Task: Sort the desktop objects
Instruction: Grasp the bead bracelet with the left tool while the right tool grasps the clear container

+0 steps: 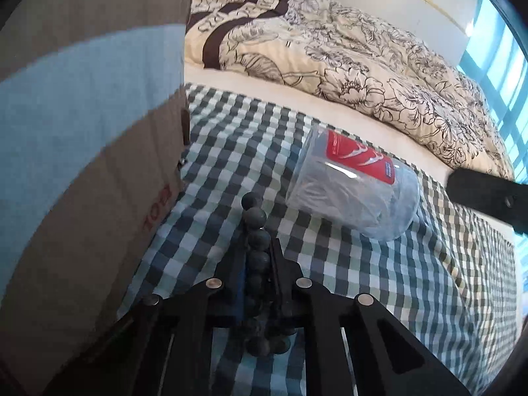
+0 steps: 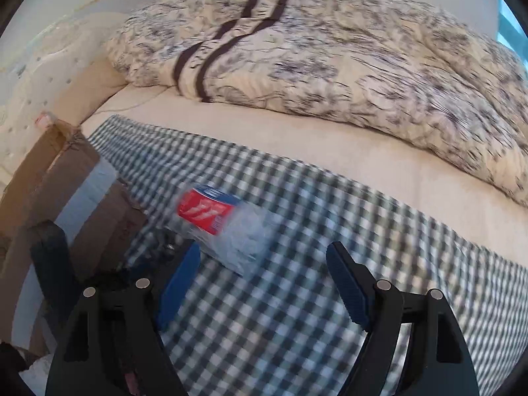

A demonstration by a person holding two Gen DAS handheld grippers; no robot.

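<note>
My left tongs (image 1: pixel 255 231) are clamped on a string of dark beads (image 1: pixel 257 241); my right tongs (image 2: pixel 262 283) stand wide apart over a checked cloth on a bed.

In the left wrist view, the bead string runs up between the closed fingers and pokes out past their tips, above the green-and-white checked cloth (image 1: pixel 379 280). A clear plastic jar (image 1: pixel 353 191) with a red label lies on its side on the cloth, just beyond and to the right of the beads. A cardboard box (image 1: pixel 82 132) with a pale blue band fills the left side. In the blurred right wrist view, the jar lies just beyond my left blue pad (image 2: pixel 180 283), nearer it than the right one. A floral duvet (image 2: pixel 330 49) is heaped at the far side of the bed.
</note>
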